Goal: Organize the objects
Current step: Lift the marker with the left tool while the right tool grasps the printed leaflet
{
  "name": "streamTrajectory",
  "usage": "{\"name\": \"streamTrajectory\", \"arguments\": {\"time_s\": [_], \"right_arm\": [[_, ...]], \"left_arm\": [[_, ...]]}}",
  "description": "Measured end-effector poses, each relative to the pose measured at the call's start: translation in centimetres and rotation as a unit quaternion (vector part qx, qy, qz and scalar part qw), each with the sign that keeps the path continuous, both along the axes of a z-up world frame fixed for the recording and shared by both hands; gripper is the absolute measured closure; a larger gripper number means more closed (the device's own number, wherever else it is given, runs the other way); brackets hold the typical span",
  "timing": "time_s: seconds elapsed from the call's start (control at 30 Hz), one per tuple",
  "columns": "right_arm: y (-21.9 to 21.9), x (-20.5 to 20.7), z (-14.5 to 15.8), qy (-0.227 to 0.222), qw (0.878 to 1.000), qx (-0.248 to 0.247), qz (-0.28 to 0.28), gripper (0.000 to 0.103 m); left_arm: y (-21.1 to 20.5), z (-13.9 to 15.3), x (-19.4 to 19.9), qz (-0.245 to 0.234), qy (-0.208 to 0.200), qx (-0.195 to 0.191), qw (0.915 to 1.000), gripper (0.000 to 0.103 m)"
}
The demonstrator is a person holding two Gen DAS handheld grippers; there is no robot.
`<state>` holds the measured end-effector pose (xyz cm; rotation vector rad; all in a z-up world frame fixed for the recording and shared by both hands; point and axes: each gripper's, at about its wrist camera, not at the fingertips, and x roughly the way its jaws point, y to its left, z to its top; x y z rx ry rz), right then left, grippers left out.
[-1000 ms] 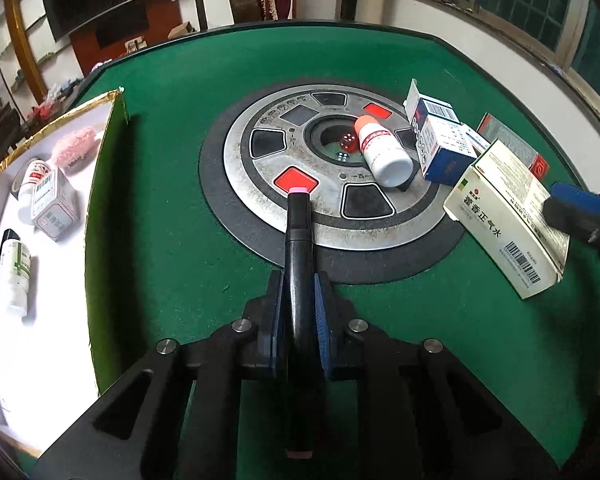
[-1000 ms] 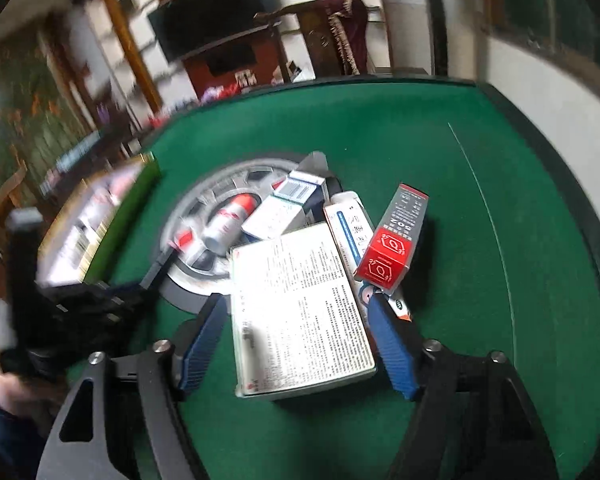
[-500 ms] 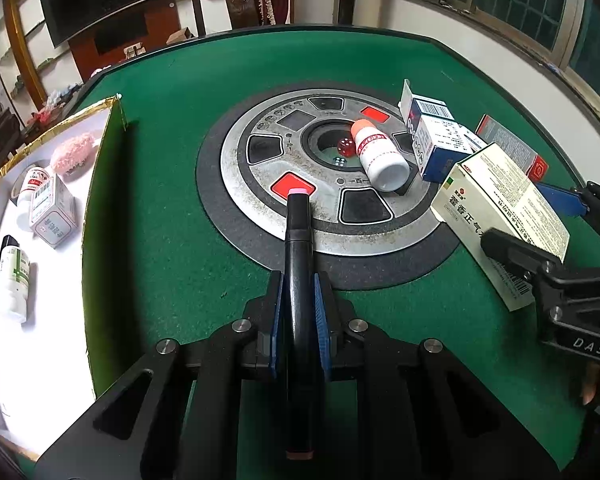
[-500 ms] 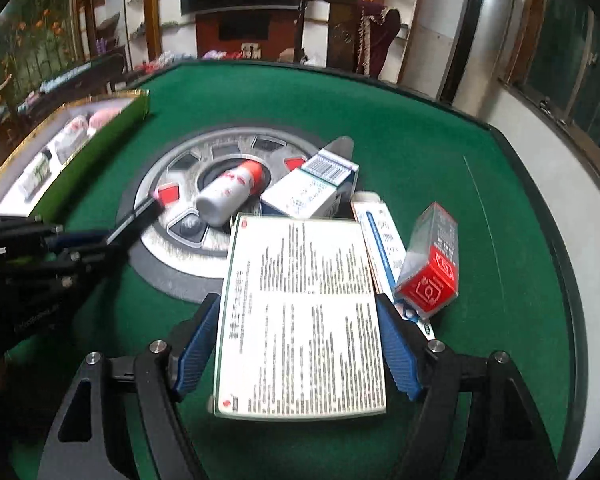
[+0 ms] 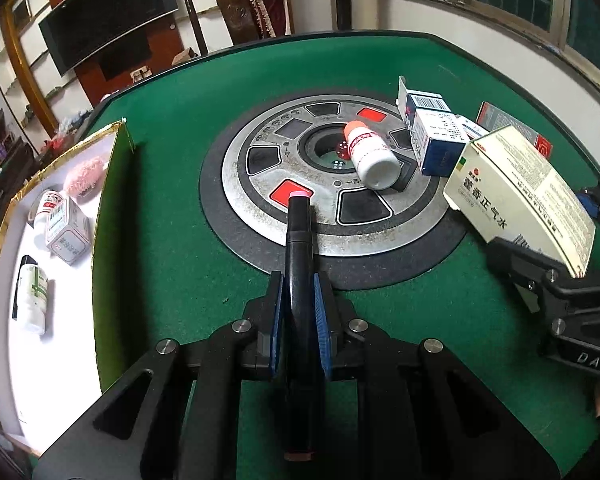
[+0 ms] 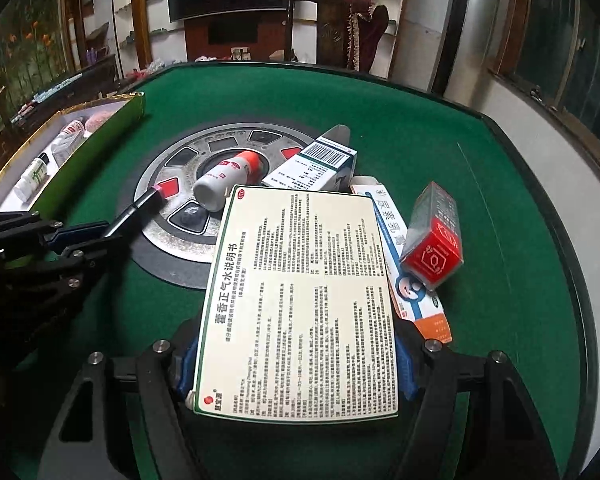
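So the left gripper (image 5: 298, 312) is clamped tight on a black marker (image 5: 298, 240), its pink tip over the round metal dial (image 5: 260, 184) mid-table. The right gripper (image 6: 296, 364) has its pads squeezed on a big cream medicine box (image 6: 300, 300), lifted off the green felt table (image 5: 172, 128) near the right edge.

The open tray (image 5: 4, 360) at the left edge holds a white bottle with a green label (image 5: 31, 300), a small grey box (image 5: 66, 232) with a little bottle touching it, and a pink fluffy thing (image 5: 85, 170) at its far end.

A white orange-capped bottle (image 5: 370, 156) lies on the dial, with a blue-white box (image 5: 432, 140) just beside it.
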<state>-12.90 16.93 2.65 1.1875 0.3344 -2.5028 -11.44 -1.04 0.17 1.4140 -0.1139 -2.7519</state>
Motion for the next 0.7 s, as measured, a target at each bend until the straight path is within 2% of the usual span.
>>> {"name": "streamTrajectory", "arguments": {"time_s": [0.17,0.47,0.7], "right_arm": [[-0.1,-0.2,-0.2,-0.003,1.0,-0.003,-0.007,0.03],[0.9,-0.2,0.9,0.013,0.999,-0.036,-0.017,0.03],[0.7,0.0,1.0,0.009,0.998,-0.055,-0.01,0.03]], "left_arm": [[-0.1,0.1,-0.1,-0.009,0.001,0.015,0.9999,0.089],[0.3,2.0,0.8,-0.012,0.043,0.005,0.999,0.089],[0.1,2.7,1.0,-0.006,0.057,0.004,0.9983,0.089]]}}
